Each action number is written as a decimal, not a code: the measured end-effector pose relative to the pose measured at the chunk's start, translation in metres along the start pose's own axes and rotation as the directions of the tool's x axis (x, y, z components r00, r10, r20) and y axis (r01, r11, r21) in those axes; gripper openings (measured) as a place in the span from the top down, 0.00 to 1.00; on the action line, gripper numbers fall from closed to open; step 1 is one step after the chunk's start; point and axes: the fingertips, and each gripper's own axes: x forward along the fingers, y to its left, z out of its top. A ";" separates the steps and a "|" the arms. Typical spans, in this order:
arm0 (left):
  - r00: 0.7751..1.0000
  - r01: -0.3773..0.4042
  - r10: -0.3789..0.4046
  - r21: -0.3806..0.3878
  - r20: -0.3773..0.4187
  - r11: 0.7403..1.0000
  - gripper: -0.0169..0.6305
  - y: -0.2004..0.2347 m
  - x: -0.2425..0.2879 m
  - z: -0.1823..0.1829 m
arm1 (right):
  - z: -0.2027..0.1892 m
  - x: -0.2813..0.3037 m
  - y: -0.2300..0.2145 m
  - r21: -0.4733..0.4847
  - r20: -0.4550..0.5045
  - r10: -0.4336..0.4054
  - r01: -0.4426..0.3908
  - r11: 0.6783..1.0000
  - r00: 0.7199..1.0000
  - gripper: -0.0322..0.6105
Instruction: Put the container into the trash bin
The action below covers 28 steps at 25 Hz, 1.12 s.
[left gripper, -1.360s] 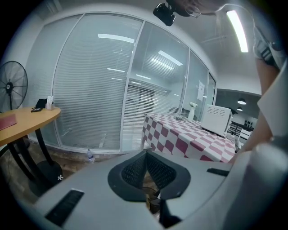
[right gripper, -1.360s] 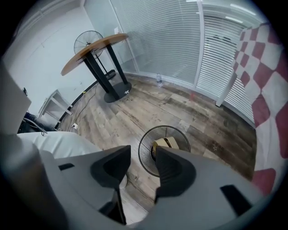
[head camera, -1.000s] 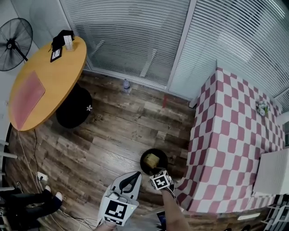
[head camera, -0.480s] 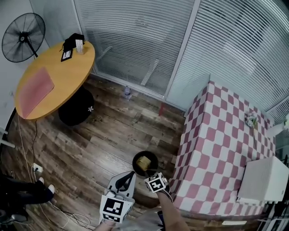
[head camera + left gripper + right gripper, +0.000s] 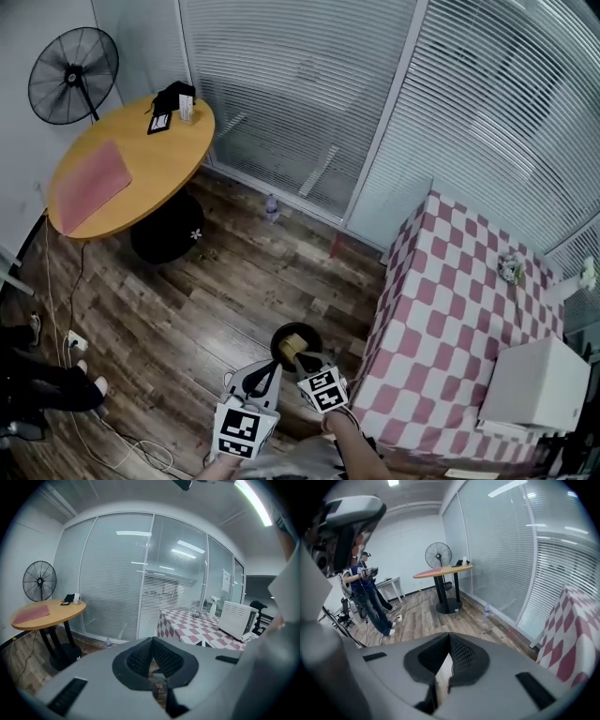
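Container (image 5: 292, 343), a pale yellow blocky thing, lies inside the trash bin (image 5: 276, 345); only its top shows from the head view, and its near edge is covered by the front of the right gripper (image 5: 305, 366), so its full outline cannot be made out. The bin is round, black and open-topped, and its near rim is hidden behind both grippers. The right gripper hangs just above and on the near side of the bin with its jaws clenched on nothing: in the right gripper view the dark ribbed pads meet at the tips, and the slit beneath them shows only a pale sliver too narrow to read. The left gripper (image 5: 271, 366), just beside the bin's near left edge, has its jaws pressed together and empty as well, its grey shell smooth and matt. The bin stands on a floor (image 5: 234, 281) of worn brown planks, just left of a table with a red-and-white checked cloth (image 5: 450, 309), whose far end is cut off by the frame; a white box (image 5: 534, 384) sits on it. Well beyond the bin to the left stand a round wooden table (image 5: 141, 150) with a pink mat (image 5: 91, 181) and a wire-caged fan (image 5: 73, 75). A person (image 5: 363, 581) stands well off, small and blurred
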 end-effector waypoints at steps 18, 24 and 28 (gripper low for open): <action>0.989 -0.061 0.056 0.034 0.136 0.998 0.97 -0.010 -0.026 0.033 | 0.156 -0.141 0.055 -0.105 0.475 0.056 -0.007 0.994 0.878 0.96; 0.978 -0.096 0.082 0.065 0.193 0.993 0.97 -0.007 -0.043 0.058 | 0.190 -0.180 0.067 -0.108 0.570 0.060 0.002 0.994 0.820 0.96; 0.970 -0.099 0.080 0.074 0.228 0.992 0.97 -0.011 -0.053 0.072 | 0.206 -0.200 0.073 -0.126 0.604 0.058 0.023 0.992 0.795 0.96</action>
